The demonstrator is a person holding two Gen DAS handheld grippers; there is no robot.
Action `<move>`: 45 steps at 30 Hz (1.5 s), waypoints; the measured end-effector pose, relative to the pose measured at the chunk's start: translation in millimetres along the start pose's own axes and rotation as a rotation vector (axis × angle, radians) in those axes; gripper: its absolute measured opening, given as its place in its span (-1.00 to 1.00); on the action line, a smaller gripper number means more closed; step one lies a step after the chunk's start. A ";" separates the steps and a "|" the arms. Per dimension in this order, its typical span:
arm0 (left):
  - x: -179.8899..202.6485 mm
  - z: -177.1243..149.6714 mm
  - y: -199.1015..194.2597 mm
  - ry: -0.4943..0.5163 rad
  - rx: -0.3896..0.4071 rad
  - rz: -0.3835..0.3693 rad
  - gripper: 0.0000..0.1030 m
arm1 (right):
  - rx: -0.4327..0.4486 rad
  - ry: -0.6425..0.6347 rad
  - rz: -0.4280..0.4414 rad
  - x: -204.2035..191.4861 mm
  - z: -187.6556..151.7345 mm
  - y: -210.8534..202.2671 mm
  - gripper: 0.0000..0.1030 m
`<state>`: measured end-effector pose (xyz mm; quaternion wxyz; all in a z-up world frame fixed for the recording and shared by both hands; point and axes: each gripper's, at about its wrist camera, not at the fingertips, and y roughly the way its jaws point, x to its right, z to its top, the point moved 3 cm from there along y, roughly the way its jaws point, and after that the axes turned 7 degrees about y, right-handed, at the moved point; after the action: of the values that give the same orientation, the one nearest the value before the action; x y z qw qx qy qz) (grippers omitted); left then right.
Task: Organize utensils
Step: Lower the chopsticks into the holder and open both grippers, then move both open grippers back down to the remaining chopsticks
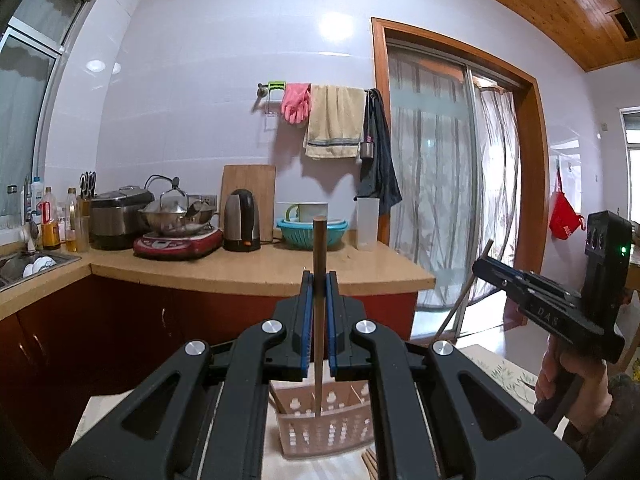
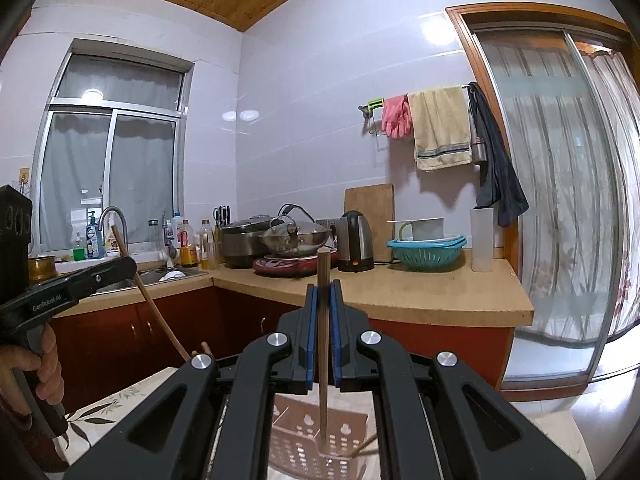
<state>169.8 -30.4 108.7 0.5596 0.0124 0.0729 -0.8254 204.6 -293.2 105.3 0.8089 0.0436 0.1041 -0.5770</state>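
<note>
In the left wrist view, my left gripper is shut on a brown wooden chopstick that stands upright, its lower tip hanging over a pink perforated basket. At the right edge, the right gripper grips another slanted chopstick. In the right wrist view, my right gripper is shut on an upright chopstick above the same basket. The left gripper appears at the left, clamped on its slanted chopstick. Loose chopsticks lie beside the basket.
The basket stands on a table with a leaf-print cloth. Beyond is a wooden counter with a rice cooker, a wok, a kettle and a teal colander. A sink is at the left, a sliding door at the right.
</note>
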 end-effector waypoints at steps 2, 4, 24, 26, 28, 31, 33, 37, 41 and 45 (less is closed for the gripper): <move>-1.0 2.2 9.9 0.002 0.008 0.007 -0.87 | -0.001 -0.002 -0.006 3.0 -1.1 7.2 -0.87; -1.3 3.6 20.3 0.013 0.011 0.012 -0.87 | -0.009 0.005 -0.008 7.1 -3.2 13.9 -0.87; -1.6 -68.0 84.9 0.021 -0.135 0.001 -0.87 | -0.210 0.028 -0.044 26.5 -72.7 65.8 -0.87; -5.2 -76.3 88.8 0.006 -0.163 -0.005 -0.87 | -0.235 0.019 -0.042 25.1 -78.6 68.4 -0.86; -9.0 -83.0 89.7 -0.022 -0.180 -0.008 -0.80 | -0.243 0.012 -0.043 23.2 -82.1 68.0 -0.84; -13.3 -85.2 88.0 -0.045 -0.189 -0.003 -0.28 | -0.237 0.016 -0.035 20.7 -80.2 65.1 -0.10; -14.6 -84.2 81.3 -0.054 -0.184 -0.001 -0.15 | -0.217 0.017 -0.034 18.9 -76.6 59.1 0.01; -13.4 -80.7 69.2 -0.054 -0.181 -0.001 0.09 | -0.201 -0.003 -0.039 13.5 -69.0 44.2 0.07; -8.4 -77.9 51.2 -0.059 -0.175 -0.001 0.21 | -0.183 -0.002 -0.040 8.7 -65.6 20.3 0.11; 0.5 -79.0 33.5 -0.047 -0.177 0.007 0.27 | -0.174 0.001 -0.048 6.0 -67.8 -4.0 0.11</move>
<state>195.8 -32.4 27.0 0.5631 -0.0563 0.1324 -0.8138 194.7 -287.1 38.2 0.7954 -0.0289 0.1554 -0.5851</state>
